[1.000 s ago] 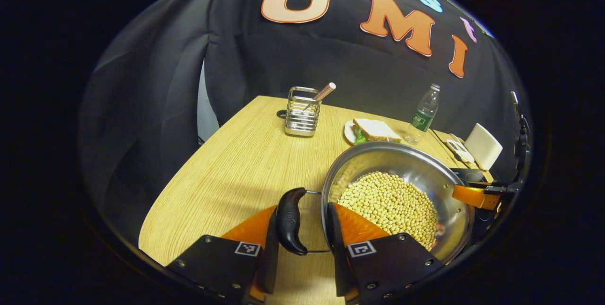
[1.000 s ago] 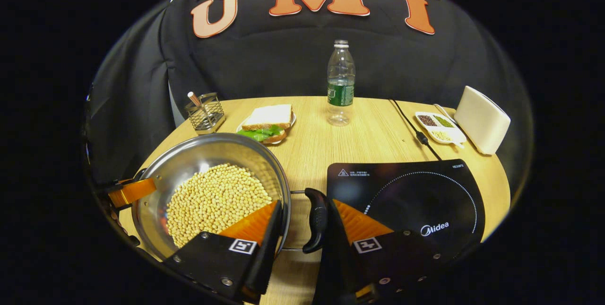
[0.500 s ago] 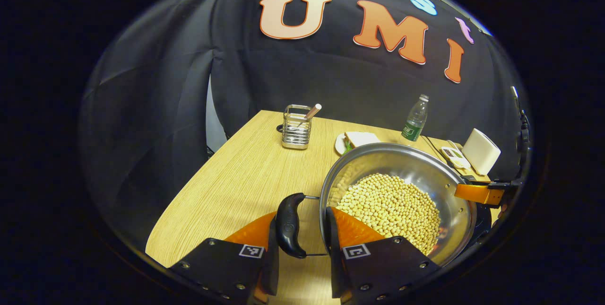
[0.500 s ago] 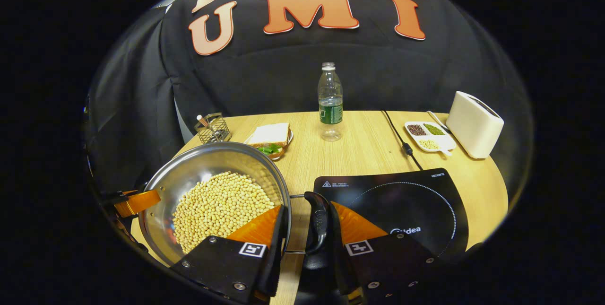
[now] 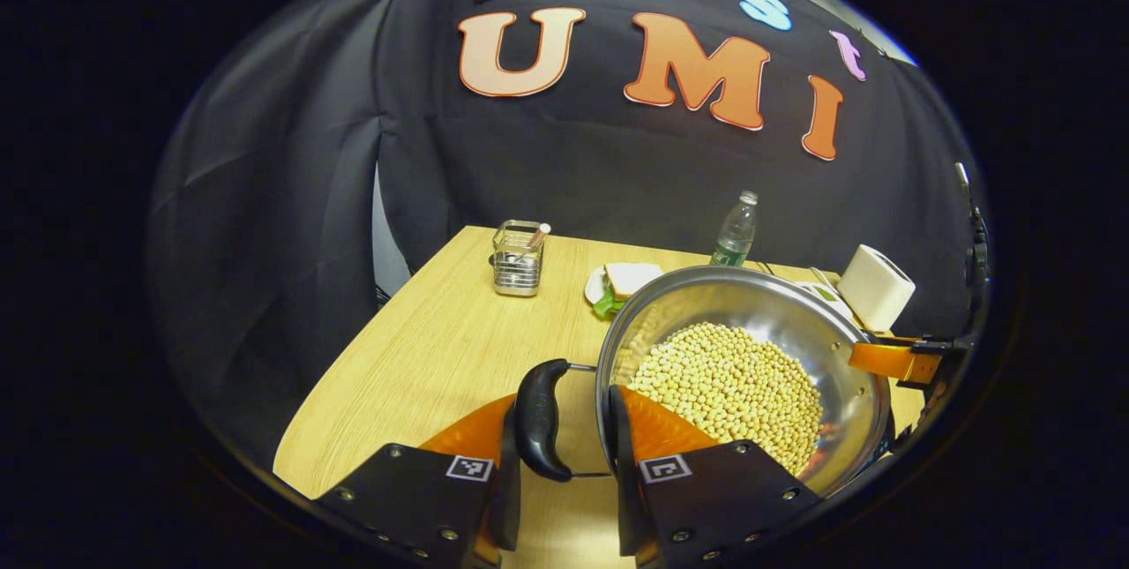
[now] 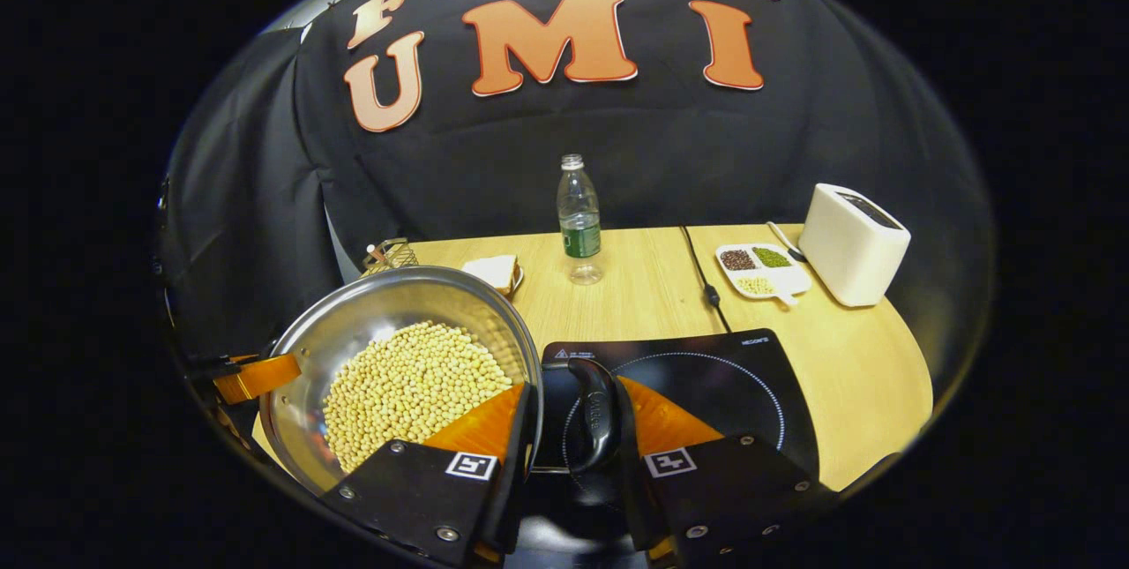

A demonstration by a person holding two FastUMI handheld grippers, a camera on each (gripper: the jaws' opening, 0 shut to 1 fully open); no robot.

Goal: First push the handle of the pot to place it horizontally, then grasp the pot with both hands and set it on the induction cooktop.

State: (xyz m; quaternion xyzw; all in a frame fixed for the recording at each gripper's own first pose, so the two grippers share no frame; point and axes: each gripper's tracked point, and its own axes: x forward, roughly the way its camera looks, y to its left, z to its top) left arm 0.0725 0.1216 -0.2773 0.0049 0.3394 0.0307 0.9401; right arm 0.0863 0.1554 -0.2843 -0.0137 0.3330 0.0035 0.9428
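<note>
pot [image 5: 776,331]: steel, wide and shallow, carried off the table between the two grippers, rim close to level; in the right gripper view its near side already hangs over the left edge of the cooktop.
contents: soybeans [image 6: 410,388], a loose heap across the bottom, none spilled that can be seen.
handles: left handle [image 5: 540,419] and right handle [image 6: 595,415], black grips on wire loops, both lying out sideways from the rim.
left gripper [image 5: 564,450]: one finger outside the left handle, the other inside the pot wall; closed across handle and rim together.
right gripper [image 6: 569,441]: same hold on the right handle and the rim beside it; its orange finger also shows at the far rim in the left gripper view.
induction cooktop [image 6: 732,375]: black glass slab on the table, ring mark bare, cord running away toward the back.
table [image 5: 441,348]: wood; wire caddy [image 5: 518,258], sandwich plate [image 5: 622,282], water bottle [image 6: 579,220], sectioned dish [image 6: 758,267], white toaster [image 6: 851,243], all well apart from the cooktop.
step in hand: judged the carry, handle-pushing done, pot not yet set down.
next move calls for: travel further right until the base is centred over the ring, both grippers kept at one height, then a slow even lowering before letting go.
risk: a tilt would roll the beans to one side.
</note>
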